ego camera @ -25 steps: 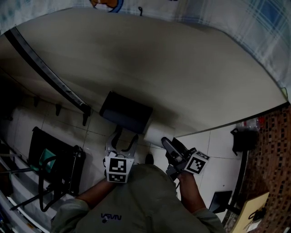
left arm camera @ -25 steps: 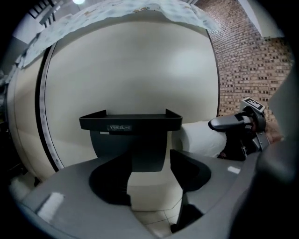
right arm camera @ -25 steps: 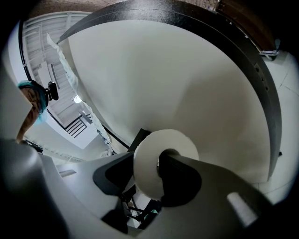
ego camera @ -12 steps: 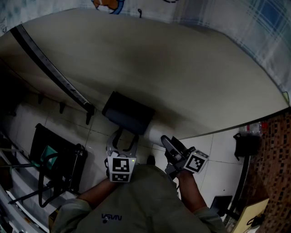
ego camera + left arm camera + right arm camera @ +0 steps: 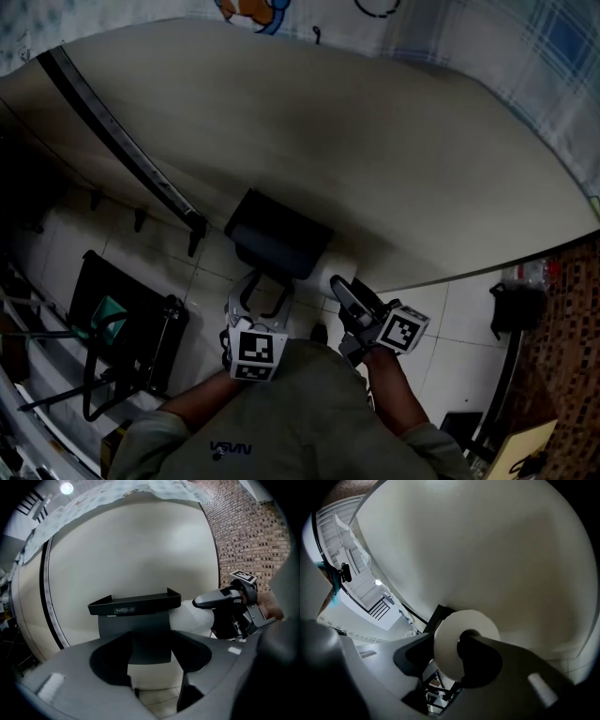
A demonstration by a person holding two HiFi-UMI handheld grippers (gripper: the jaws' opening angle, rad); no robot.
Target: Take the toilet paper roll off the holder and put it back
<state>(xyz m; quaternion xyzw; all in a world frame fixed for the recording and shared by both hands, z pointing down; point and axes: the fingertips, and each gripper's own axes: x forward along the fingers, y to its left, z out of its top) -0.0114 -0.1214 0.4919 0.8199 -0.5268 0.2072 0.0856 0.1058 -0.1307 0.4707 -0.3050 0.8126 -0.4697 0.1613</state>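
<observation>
In the lower centre of its own view, the left gripper (image 5: 154, 663) stands wide open and empty, just short of the dark holder (image 5: 136, 603). The right gripper (image 5: 445, 648) clamps the toilet paper roll (image 5: 454, 625), one jaw in its core. The roll sticks out of the holder's right side, against the pale wall (image 5: 131, 545).

Holder (image 5: 277, 234) on wall (image 5: 375, 141), rail (image 5: 122, 150) to its left. Roll (image 5: 192, 618) juts from holder's right side. Right gripper (image 5: 450, 648) at roll's right end: one jaw in core, other outside. Left gripper (image 5: 154, 653) before holder, apart. Rack (image 5: 122, 337) far left.
</observation>
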